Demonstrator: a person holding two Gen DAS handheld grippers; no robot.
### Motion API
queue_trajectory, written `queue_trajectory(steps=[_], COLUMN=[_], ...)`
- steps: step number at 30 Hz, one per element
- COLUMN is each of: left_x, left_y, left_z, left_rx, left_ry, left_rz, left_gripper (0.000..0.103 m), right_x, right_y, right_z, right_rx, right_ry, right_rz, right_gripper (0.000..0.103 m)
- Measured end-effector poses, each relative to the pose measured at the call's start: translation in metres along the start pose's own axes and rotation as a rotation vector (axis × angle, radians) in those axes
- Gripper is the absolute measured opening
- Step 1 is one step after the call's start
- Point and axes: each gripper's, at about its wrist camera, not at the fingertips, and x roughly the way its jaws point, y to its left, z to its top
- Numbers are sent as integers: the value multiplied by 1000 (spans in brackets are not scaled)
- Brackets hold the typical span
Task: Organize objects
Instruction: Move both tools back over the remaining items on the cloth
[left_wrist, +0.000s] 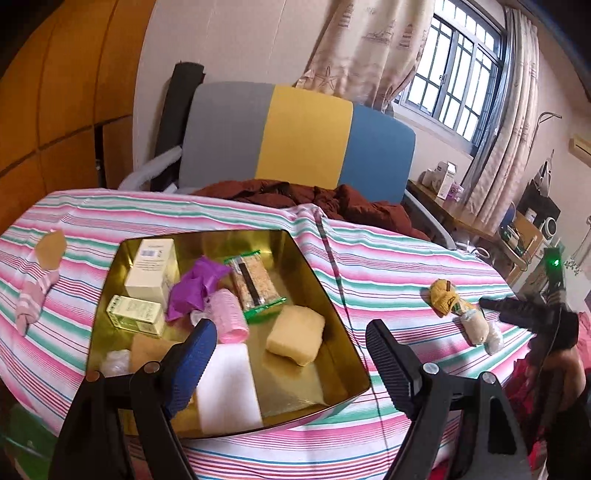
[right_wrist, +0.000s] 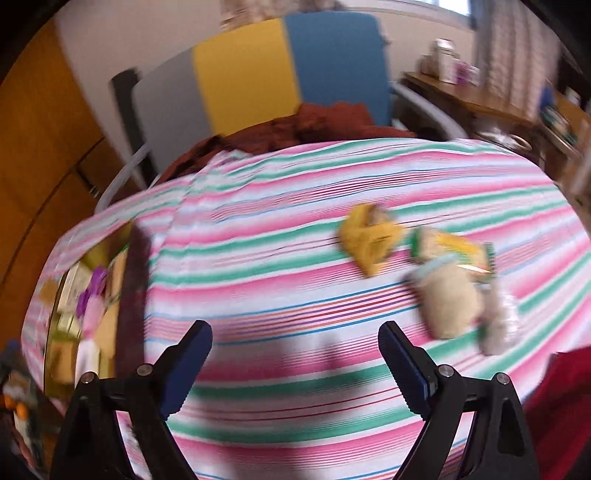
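A gold tin tray (left_wrist: 334, 314) sits on the striped cloth and holds two boxes (left_wrist: 151, 273), a purple wrapper (left_wrist: 195, 288), a pink roller (left_wrist: 231, 317), a snack bar (left_wrist: 255, 286), a yellow sponge (left_wrist: 295, 334) and a white block (left_wrist: 227, 387). My left gripper (left_wrist: 288, 339) is open above the tray's near edge. My right gripper (right_wrist: 295, 343) is open and empty over the cloth; it also shows in the left wrist view (left_wrist: 517, 314). A yellow sock (right_wrist: 369, 240) (left_wrist: 445, 293) and a beige sock bundle (right_wrist: 450, 291) (left_wrist: 476, 325) lie right of the tray. The right wrist view is blurred.
A pink striped sock (left_wrist: 35, 295) with a brown card (left_wrist: 51, 249) lies left of the tray. A dark red garment (left_wrist: 314, 199) and a grey, yellow and blue chair back (left_wrist: 295, 136) stand behind the table. A cluttered desk (left_wrist: 480, 221) is at the right.
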Motion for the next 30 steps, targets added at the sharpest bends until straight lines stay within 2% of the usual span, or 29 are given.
queue_trajectory(steps=[7,11,14,16,17,19,24,28,30], left_x=[6,15,24,33,38,49,80,100,109], left_y=[-26,-48,-61,-69,-72,-81,-109,-133,-147], left_z=[3,4,6,7,7,6,-3,2,6], left_rx=[63,111,129,124,122,125,168,173,208], left_ry=[16,43,64,90,102,133,223,252,250], left_rz=[-92,-111,-123,-129,-133,-145,-184,-225,-227], left_gripper=[84,84,84,84,84,84,84,84,84], right_x=[-24,-21,-13,-4,-5,-7,-1,5,7], right_y=[-97,-137,-160,-174,-180,-183,-181,-178,-179], right_z=[32,35,26,15,13,13,15,15,15], right_rx=[289,419,504,597,635,643,633,613,614], right_ry=[-93,-165,-182,-154,-173,-199,-171,-142,-138], right_rz=[-66,-60,-52,-23,22,20,51,58,60], right_gripper=[97,98,99,99,99,102,102,103,103])
